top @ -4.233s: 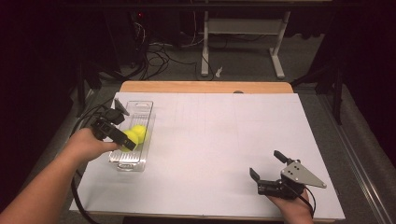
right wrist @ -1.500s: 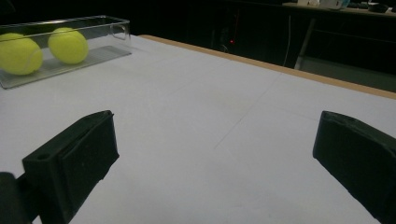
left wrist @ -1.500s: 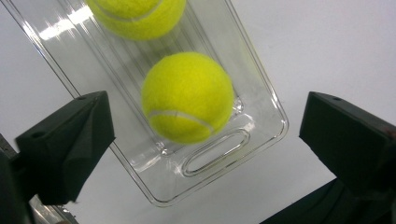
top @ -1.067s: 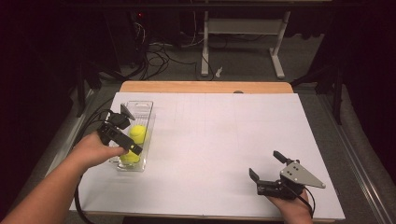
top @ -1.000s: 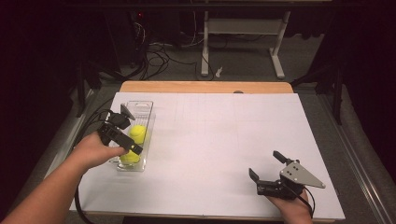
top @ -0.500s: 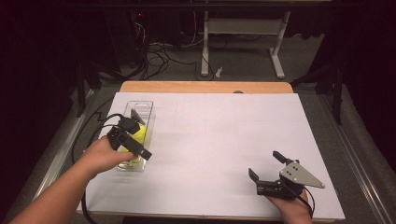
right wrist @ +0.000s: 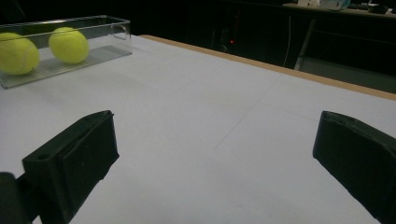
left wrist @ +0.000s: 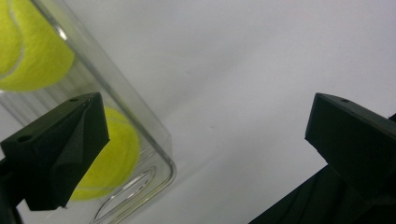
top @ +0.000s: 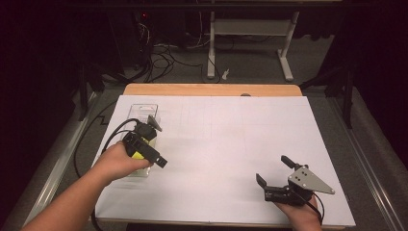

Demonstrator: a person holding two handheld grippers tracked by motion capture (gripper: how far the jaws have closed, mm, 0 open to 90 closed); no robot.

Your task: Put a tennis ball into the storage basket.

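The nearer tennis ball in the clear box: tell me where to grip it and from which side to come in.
Come from above, through the open top of the clear box. Its walls close off every side of the nearer tennis ball. Set the left gripper jaws, now open, across the ball's widest part, along the box's length, where there looks to be more room than at the side walls. The other tennis ball may crowd one jaw.

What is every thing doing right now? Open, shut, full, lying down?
Clear box: lying flat on the white table, open on top, two balls inside.
Near tennis ball: resting in the box's end.
Far tennis ball: resting in the box, beside the first.
Left gripper: open, holding nothing, over the box's corner.
Right gripper: open, holding nothing, low over the table.
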